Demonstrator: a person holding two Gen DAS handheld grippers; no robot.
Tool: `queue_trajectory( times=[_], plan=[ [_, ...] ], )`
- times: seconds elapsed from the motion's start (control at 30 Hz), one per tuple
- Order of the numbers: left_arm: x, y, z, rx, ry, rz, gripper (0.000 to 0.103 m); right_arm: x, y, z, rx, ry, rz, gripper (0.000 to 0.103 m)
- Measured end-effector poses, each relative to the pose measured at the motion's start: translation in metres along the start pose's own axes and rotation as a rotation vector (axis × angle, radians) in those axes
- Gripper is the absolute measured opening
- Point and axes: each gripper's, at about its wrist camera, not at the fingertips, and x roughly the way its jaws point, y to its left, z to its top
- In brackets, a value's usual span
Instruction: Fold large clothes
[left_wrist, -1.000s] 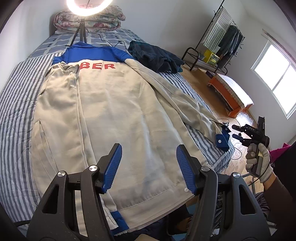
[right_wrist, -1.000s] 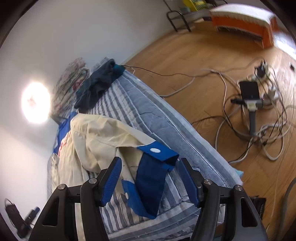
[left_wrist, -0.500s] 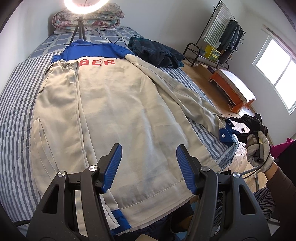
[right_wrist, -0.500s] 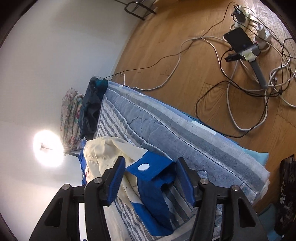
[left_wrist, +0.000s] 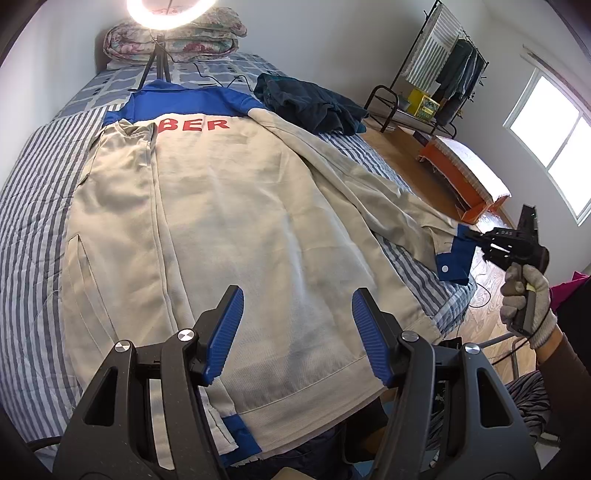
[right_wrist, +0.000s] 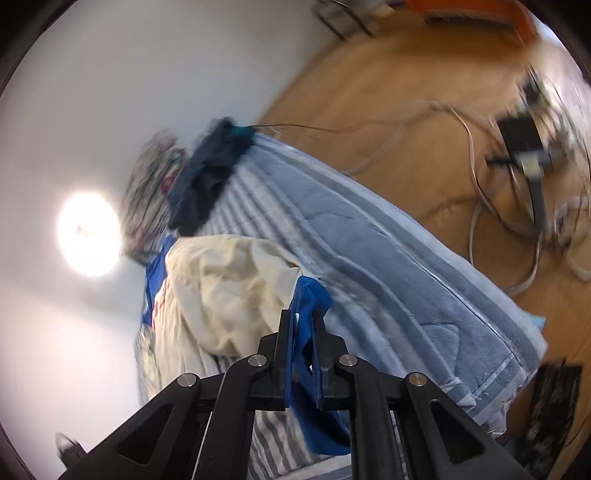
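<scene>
A large beige jacket (left_wrist: 236, 221) with a blue yoke and red letters lies back-up on the striped bed (left_wrist: 29, 177). Its left sleeve is folded over the body. Its right sleeve (left_wrist: 369, 192) stretches toward the bed's right edge and ends in a blue cuff (left_wrist: 456, 260). My left gripper (left_wrist: 295, 328) is open and empty above the jacket's hem. My right gripper (right_wrist: 301, 332) is shut on the blue cuff (right_wrist: 308, 295); it also shows in the left wrist view (left_wrist: 476, 236), in a gloved hand, lifting the cuff slightly.
A dark garment (left_wrist: 310, 103) lies at the bed's far right. A ring light on a tripod (left_wrist: 159, 62) and folded quilts (left_wrist: 173, 37) stand at the head. A clothes rack (left_wrist: 436, 81), an orange bench (left_wrist: 465, 173) and floor cables (right_wrist: 517, 166) are to the right.
My right gripper moved in onto the blue cuff and closed on it, lifting the sleeve end. My left gripper stayed open above the hem.
</scene>
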Motion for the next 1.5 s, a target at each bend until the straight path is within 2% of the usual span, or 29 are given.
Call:
queue_trajectory(
  times=[0.17,0.33,0.57,0.87,0.97,1.1,1.2,1.23,1.37,1.43,1.5],
  plan=[
    [-0.003,0.005,-0.001,-0.008,-0.005,0.003,0.063,-0.023,0.082,-0.029,-0.321,-0.060,0.005,0.005],
    [-0.007,0.016,-0.002,-0.042,-0.009,0.005,0.063,-0.020,0.139,-0.069,-0.523,-0.020,0.074,0.005],
    [-0.007,0.037,-0.003,-0.140,-0.004,-0.031,0.063,0.009,0.197,-0.152,-0.823,0.145,0.133,0.005],
    [0.009,0.050,-0.009,-0.241,0.044,-0.072,0.063,0.040,0.204,-0.252,-1.126,0.429,0.175,0.004],
    [0.022,0.048,-0.011,-0.256,0.077,-0.082,0.063,0.045,0.195,-0.262,-1.141,0.453,0.145,0.005],
    [0.041,0.041,-0.015,-0.245,0.118,-0.073,0.063,0.040,0.195,-0.254,-1.107,0.452,0.176,0.005],
    [0.053,0.037,-0.018,-0.239,0.146,-0.082,0.063,0.033,0.200,-0.247,-1.083,0.472,0.258,0.016],
    [0.056,0.036,-0.019,-0.241,0.154,-0.087,0.063,0.028,0.202,-0.245,-1.080,0.470,0.280,0.024],
    [0.070,0.032,-0.026,-0.253,0.198,-0.093,0.063,0.010,0.197,-0.225,-1.018,0.431,0.349,0.030],
    [0.076,0.032,-0.029,-0.257,0.215,-0.086,0.063,0.009,0.187,-0.204,-0.943,0.392,0.326,0.035],
    [0.082,0.032,-0.033,-0.280,0.238,-0.105,0.060,0.014,0.172,-0.181,-0.839,0.368,0.273,0.035]
  ],
)
